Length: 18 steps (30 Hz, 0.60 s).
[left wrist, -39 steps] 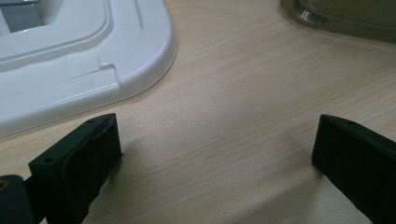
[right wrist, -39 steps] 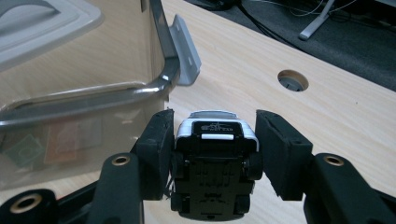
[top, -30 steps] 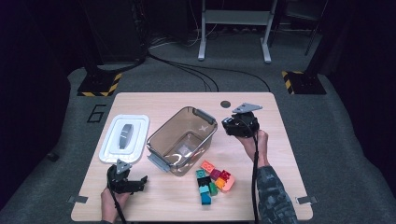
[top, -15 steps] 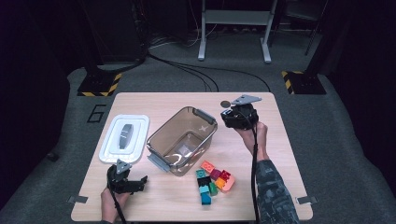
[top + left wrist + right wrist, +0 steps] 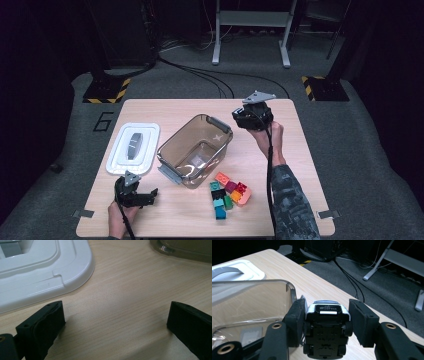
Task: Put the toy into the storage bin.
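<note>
— Two big things mattered at that moment: the table (image 5: 300, 165) and the clear bin (image 5: 196, 150) at the middle of the high view. What did you make of the risk?

— My worry was the bin's rim. In the right gripper view the bin's wall (image 5: 249, 302) stood at the left of the frame, just beside the left jaw. The right gripper (image 5: 325, 322) was clamped on a toy car (image 5: 325, 337), underside toward the camera, wheels against the pads. A grip on wheels could roll or slip, I judged, so the car might twist out.

— And where was it in the high view?

— Right gripper (image 5: 252, 117) sat right of centre, above the bin's far right corner, beside its handle. If the car were let go there, it could strike the rim and bounce onto the table or off the back edge toward the floor.

— Anything else in the way?

— The white lid (image 5: 134, 147) lay at the left, well apart. The toy bricks (image 5: 229, 192) lay at lower centre, just beside the bin's near side; a dropped car could scatter them.

— And the other hand?

— The left gripper (image 5: 142, 195) rested at the lower left, jaws wide apart with nothing between them, bare wood under them and the lid's corner (image 5: 75, 272) near. It wasn't steadying the bin, so a knock could shove the bin.
</note>
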Motion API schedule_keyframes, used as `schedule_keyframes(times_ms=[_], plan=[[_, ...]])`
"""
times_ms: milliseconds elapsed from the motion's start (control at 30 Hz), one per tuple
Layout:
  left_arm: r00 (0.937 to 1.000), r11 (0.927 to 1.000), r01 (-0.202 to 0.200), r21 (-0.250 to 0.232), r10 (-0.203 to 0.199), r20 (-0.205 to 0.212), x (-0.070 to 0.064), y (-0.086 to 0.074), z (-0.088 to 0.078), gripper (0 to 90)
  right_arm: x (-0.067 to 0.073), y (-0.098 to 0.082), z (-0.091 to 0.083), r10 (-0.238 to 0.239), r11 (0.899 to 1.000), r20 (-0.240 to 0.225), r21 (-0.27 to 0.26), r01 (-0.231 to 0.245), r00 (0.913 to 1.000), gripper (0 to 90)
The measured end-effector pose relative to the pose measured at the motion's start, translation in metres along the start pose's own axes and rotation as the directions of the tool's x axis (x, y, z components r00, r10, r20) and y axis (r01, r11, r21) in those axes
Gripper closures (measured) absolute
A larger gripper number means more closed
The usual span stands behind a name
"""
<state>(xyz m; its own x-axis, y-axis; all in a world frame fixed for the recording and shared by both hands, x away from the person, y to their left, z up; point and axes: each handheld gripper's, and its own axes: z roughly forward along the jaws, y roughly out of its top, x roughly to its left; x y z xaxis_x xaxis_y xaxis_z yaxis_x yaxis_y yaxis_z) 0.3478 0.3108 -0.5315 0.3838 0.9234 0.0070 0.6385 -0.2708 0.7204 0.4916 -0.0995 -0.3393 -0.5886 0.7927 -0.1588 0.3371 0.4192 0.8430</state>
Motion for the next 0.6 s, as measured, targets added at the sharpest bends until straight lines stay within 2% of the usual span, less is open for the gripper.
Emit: schedule_keyframes(times_ms=[333,600], plan=[[1.0000,1.0000,0.000,0.000,0.000,0.000,0.000,0.000,0.000,1.3,0.009,0.015,0.001,-0.016,1.000,-0.020,-0.026,0.015,0.9997,48.0],[1.0000,1.0000,0.000,0.000,0.000,0.000,0.000,0.000,0.000,1.3,0.023,0.020,0.010,-0.027,0.999,-0.065,-0.023,0.026,0.9975,48.0]])
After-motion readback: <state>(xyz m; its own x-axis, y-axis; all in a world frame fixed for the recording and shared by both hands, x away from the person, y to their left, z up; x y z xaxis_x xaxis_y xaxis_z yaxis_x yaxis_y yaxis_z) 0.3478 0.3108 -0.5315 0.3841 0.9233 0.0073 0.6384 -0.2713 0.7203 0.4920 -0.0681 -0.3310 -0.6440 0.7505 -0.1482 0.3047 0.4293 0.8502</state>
